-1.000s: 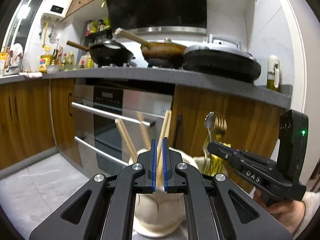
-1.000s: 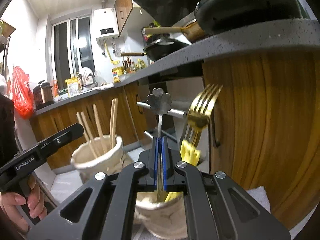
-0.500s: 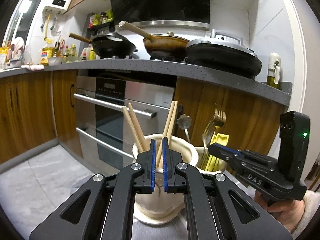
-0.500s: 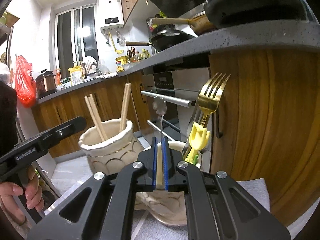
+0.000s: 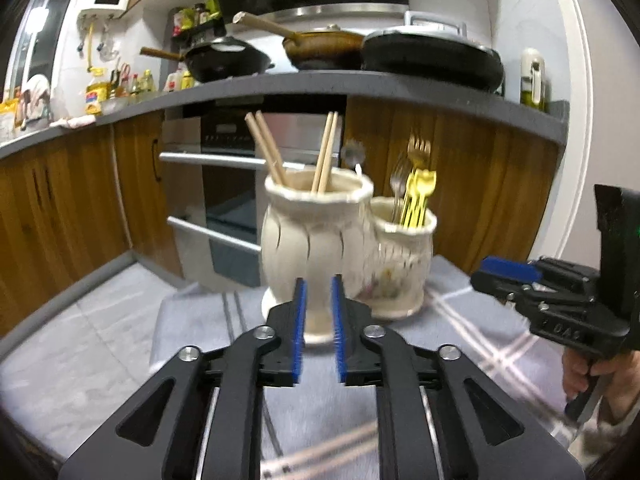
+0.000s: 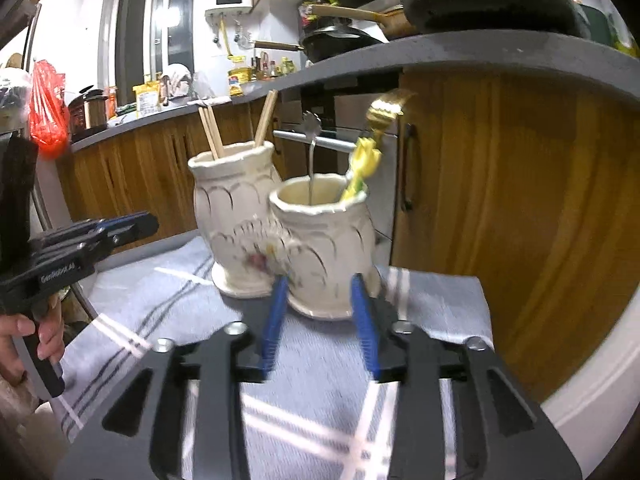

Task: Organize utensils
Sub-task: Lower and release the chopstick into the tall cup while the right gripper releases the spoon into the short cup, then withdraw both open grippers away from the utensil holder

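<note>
Two cream ceramic holders stand side by side on a grey striped cloth. The taller holder holds wooden chopsticks. The shorter holder holds gold forks, a yellow-handled piece and a flower-topped spoon. My left gripper is open and empty, just in front of the taller holder. My right gripper is open and empty, its fingers either side of the shorter holder's base. The taller holder stands behind it on the left.
Wooden cabinets and an oven stand close behind the cloth. The counter above carries pans. The other gripper shows at the right edge of the left wrist view and at the left edge of the right wrist view.
Both grippers opened and drew back and up from the holders. The chopsticks were let go into the taller holder and the flower spoon into the shorter one.
</note>
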`<control>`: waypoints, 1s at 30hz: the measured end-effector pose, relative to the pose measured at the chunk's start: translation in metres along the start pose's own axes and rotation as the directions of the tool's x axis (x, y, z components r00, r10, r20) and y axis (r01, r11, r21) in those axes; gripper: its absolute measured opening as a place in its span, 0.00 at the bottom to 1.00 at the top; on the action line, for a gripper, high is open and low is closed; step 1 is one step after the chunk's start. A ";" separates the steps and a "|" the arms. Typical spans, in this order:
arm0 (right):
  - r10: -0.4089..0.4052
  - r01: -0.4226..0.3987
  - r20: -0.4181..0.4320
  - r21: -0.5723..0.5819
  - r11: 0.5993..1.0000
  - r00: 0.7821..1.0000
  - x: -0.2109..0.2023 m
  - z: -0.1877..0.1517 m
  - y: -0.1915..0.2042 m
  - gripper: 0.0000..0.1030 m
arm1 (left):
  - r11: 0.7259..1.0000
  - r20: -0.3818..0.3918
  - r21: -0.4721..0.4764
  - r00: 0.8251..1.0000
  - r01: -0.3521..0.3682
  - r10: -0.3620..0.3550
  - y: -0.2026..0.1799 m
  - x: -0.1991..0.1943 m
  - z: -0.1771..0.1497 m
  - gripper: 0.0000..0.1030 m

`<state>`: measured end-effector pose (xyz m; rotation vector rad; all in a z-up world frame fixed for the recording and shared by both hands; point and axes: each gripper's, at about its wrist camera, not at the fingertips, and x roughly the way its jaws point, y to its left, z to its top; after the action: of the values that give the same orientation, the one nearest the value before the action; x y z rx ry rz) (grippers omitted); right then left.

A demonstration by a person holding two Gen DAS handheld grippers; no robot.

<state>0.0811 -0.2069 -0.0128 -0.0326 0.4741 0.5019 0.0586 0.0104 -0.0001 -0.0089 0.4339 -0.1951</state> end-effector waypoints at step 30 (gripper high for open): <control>-0.153 0.157 0.185 -0.004 0.988 0.971 -0.034 -0.014 0.006 0.95 | 0.991 0.155 0.027 0.980 -0.132 0.126 -0.011 -0.037 -0.026 0.91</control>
<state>0.0456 -0.2190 -0.0094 -0.0403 0.2826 0.3517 0.0126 0.0075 -0.0074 0.0408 0.2768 -0.0741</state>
